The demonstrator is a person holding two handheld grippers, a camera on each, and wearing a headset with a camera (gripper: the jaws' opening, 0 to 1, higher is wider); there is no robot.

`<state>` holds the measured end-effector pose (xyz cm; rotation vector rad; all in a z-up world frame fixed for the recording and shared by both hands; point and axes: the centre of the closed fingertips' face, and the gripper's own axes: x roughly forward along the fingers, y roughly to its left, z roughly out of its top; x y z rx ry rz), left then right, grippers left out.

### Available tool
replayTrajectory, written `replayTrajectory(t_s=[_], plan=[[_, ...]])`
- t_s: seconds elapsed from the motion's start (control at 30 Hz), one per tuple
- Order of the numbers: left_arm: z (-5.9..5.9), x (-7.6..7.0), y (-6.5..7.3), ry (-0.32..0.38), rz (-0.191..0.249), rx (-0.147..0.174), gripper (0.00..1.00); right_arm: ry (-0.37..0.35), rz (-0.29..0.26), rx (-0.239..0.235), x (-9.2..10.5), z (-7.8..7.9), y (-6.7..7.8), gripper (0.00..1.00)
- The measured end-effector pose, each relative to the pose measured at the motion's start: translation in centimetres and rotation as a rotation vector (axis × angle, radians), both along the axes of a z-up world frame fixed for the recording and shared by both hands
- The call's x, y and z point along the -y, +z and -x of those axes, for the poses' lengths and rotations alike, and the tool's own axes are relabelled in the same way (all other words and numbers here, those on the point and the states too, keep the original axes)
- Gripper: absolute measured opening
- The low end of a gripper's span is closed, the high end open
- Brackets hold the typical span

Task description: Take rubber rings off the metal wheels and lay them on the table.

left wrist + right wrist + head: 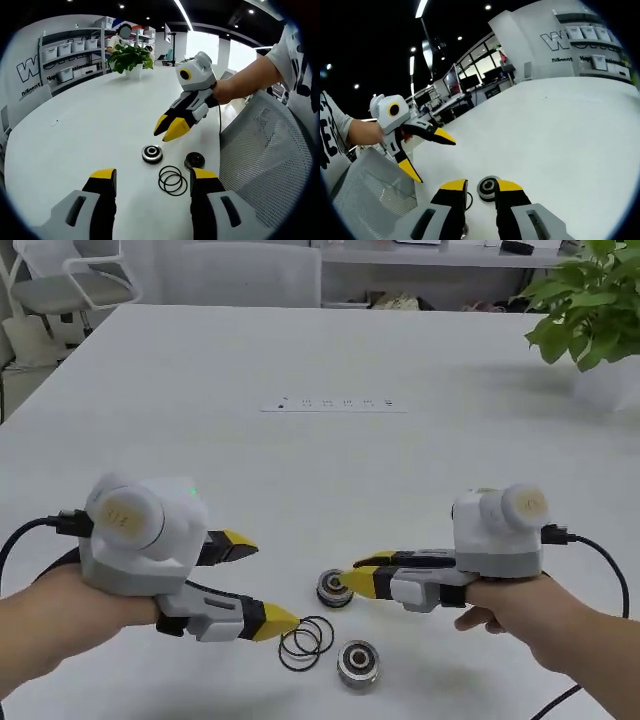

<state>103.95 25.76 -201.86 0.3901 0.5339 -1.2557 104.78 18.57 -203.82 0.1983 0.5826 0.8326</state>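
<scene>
On the white desk (400, 470), black rubber rings (305, 640) lay loose and overlapping near the person's edge, 3 as far as I could count. Just beside them sat a bare-looking metal wheel (358, 662). A second wheel (334, 588), a little further out, looked to carry a dark band round its rim, so I took it for the one in hand.

The right tongs (362, 575) were empty, jaws drawn to a narrow gap, tips just beside that second wheel. In the left gripper view they seemed to hang a little above it rather than on it. The left tongs (258, 582) were spread wide, holding nothing, near the loose rings.

To do it well, I judged that 1 pair should pin the wheel by its hub or flat faces so it couldn't skate on the smooth desk. The other should catch only the rubber at the rim's edge and roll it off sideways. Pinching across the whole wheel would clamp the ring in place. The freed ring ought to go down beside the others, away from both wheels.
</scene>
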Motion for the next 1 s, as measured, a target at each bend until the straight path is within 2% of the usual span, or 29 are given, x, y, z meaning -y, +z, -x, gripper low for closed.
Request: replayTrajectory(t_s=[0.17, 0.43, 0.6, 0.7, 0.8, 1.0], plan=[[-0.5, 0.4, -0.1, 0.012, 0.011, -0.018, 0.55, -0.012, 0.012, 0.016, 0.6, -0.2, 0.0, 0.21], [-0.9, 1.2, -0.5, 0.014, 0.006, -0.025, 0.54, -0.013, 0.041, 0.048, 1.0, -0.4, -0.3, 0.24], [-1.2, 1.8, -0.8, 0.017, 0.016, -0.047, 0.53, -0.009, 0.066, 0.059, 1.3, -0.2, -0.8, 0.25], [-1.3, 2.1, -1.0, 0.011, 0.01, -0.048, 0.51, 0.002, 0.086, 0.066, 1.4, -0.1, -1.2, 0.25], [-1.6, 2.3, -1.3, 0.007, -0.002, -0.035, 0.52, 0.021, 0.112, 0.074, 1.5, 0.2, -1.7, 0.25], [-1.6, 2.7, -2.0, -0.006, -0.014, -0.043, 0.5, 0.041, 0.14, 0.074, 1.6, 0.5, -2.6, 0.25]])
